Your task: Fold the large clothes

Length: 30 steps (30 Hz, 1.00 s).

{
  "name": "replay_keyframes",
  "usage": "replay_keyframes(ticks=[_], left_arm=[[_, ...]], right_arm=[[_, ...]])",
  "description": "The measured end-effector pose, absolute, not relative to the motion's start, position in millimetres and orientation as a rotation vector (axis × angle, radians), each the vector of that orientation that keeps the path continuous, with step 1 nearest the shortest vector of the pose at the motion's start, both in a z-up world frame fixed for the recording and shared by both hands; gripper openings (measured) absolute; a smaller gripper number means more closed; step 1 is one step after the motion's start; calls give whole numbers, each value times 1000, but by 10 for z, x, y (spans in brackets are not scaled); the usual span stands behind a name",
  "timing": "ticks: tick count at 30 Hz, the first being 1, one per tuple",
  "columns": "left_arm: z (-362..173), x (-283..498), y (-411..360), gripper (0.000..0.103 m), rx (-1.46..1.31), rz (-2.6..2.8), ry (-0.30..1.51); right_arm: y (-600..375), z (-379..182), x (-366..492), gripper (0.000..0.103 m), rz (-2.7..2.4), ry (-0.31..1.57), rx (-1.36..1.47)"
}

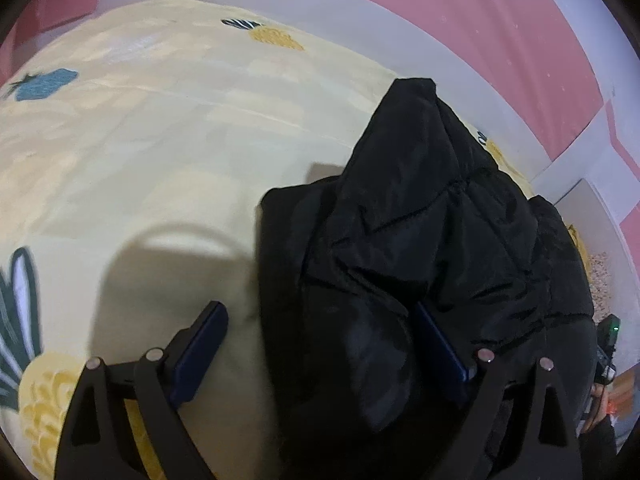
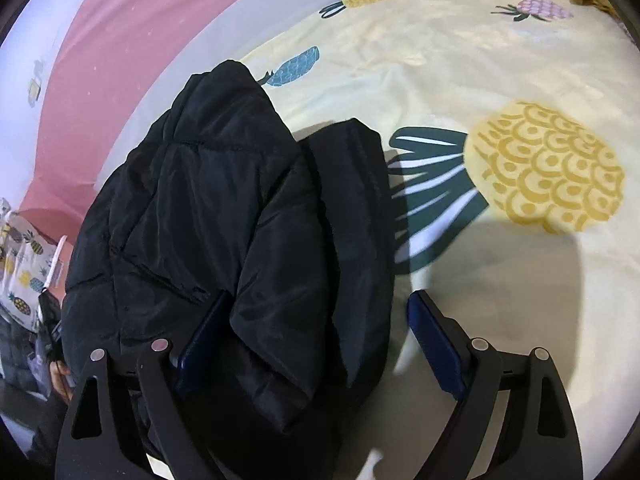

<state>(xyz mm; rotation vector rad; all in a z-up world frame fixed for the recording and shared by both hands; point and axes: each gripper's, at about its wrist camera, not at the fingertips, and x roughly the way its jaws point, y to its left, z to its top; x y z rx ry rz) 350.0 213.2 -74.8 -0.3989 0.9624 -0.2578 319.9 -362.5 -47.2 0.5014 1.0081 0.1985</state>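
The left gripper (image 1: pixel 320 344) has its 2 blue-padded fingers (image 1: pixel 200 344) spread wide. A bulge of the black padded jacket (image 1: pixel 420 220) fills most of the gap between them. The right-hand pad lies against the fabric, partly sunk in a fold, while the left-hand pad stands clear over the bed sheet (image 1: pixel 140 152), apart from the jacket's edge. Nothing is pinched.

The right gripper (image 2: pixel 316 336) is likewise spread wide. Its left-hand finger (image 2: pixel 204 336) is tucked against a fold of the jacket (image 2: pixel 208 208), and the right-hand finger hangs over bare sheet (image 2: pixel 460 60), apart from the cloth. A rounded lobe of the jacket lies between the 2 pads, reaching roughly halfway across; the pads do not press it from both sides.

The jacket lies in a heap on the bed, near the edge that meets the pink wall (image 1: pixel 500 20). From the left wrist it sits to the right and runs under the gripper; from the right wrist it sits to the left, with a flatter dark flap beside the main bulk. The sheet is pale yellow with pineapple prints, 1 large yellow pineapple (image 2: pixel 548 168) lying just right of the jacket.

The near end of the jacket is cut off by both gripper bodies, and its sleeves and collar cannot be told apart in the black folds. At the frame edge of each view a dark device with part of a hand shows dimly.
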Motion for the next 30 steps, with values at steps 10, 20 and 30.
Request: replay_keyframes(ticks=[10,20,30], left_arm=[[-813,3618,2082,103,-429,-332,977],[-839,3789,1986,103,-387,-406,1006],[-570,3583,1889,40,-327,-407,951]], right_arm=[[-3712,-615,3437,75,308,1045,559],[-3743,-797,3653,70,378,1048,586],[-3663,-725,3573,35,390,1020,547]])
